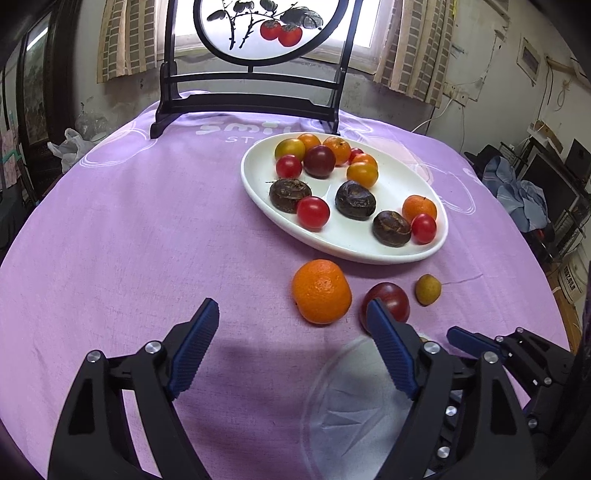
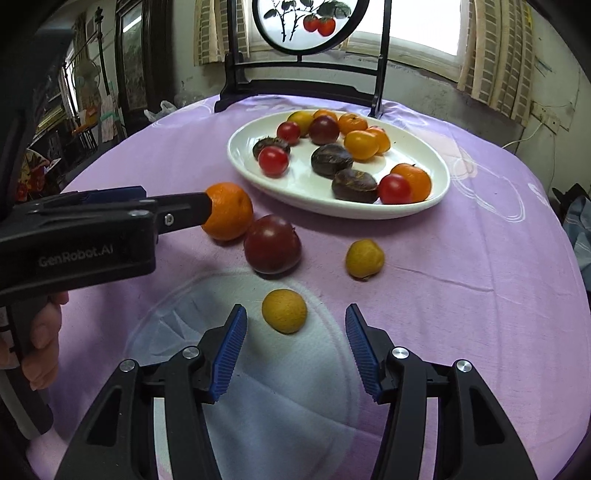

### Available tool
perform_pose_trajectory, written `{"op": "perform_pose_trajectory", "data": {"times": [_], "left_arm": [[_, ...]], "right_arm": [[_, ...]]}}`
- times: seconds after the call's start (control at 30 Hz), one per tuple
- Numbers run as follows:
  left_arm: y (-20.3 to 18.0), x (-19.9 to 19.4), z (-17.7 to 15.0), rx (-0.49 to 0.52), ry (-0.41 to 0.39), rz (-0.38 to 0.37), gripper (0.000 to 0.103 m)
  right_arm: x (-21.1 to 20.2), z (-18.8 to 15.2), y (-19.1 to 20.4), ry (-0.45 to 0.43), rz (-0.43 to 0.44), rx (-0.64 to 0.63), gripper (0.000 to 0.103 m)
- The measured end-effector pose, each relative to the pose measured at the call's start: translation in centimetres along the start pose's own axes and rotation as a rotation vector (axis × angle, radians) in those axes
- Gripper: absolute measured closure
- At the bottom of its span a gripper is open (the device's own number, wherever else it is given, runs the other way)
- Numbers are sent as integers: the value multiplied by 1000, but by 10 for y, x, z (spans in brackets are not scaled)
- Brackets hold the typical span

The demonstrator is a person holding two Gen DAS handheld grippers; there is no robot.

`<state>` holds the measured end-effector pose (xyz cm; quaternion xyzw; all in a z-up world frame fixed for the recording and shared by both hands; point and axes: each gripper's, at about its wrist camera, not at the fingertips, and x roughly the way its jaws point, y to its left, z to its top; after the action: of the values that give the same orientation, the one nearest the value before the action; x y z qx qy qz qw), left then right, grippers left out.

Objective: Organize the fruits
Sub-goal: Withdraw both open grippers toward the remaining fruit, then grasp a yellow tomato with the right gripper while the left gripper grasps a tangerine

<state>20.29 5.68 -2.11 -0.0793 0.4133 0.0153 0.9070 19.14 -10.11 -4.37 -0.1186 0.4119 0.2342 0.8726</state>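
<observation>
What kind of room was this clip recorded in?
Probably a lived-in home room, not a lab: a round table under a purple cloth, a painted persimmon screen on it, curtained windows behind, and household clutter along the wall.

Lilac tablecloth (image 1: 129, 229) showing white swirl print and lettering. White oval plate (image 1: 369, 251) carrying red, orange, yellow and dark brown fruits. Orange mandarin (image 1: 320, 291), dark red plum (image 2: 272, 244), two dull yellow fruits (image 2: 284, 311) (image 2: 364, 257) lying on cloth. Gripper pads (image 2: 229, 354) showing ribbed blue on black bodies.
</observation>
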Motion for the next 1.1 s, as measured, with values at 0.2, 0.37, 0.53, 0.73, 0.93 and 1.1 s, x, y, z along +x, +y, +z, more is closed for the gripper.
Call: {"op": "perform_pose_trajectory", "data": {"times": [0.2, 0.37, 0.53, 0.73, 0.93, 1.1], "left_arm": [[3, 7, -2, -1, 19, -5, 23], [4, 10, -4, 3, 28, -4, 23], [3, 14, -6, 8, 40, 1, 23], [-1, 18, -9, 32, 48, 12, 23], [-5, 29, -13, 59, 66, 54, 23], [-12, 44, -10, 97, 86, 93, 24]], "right_arm": [[15, 3, 3, 18, -19, -7, 47], [18, 7, 3, 2, -24, 1, 76], [11, 2, -1, -9, -15, 18, 76], [-2, -10, -15, -22, -2, 49, 76], [-11, -12, -18, -45, 31, 56, 76], [-15, -13, -18, -48, 59, 51, 76]]}}
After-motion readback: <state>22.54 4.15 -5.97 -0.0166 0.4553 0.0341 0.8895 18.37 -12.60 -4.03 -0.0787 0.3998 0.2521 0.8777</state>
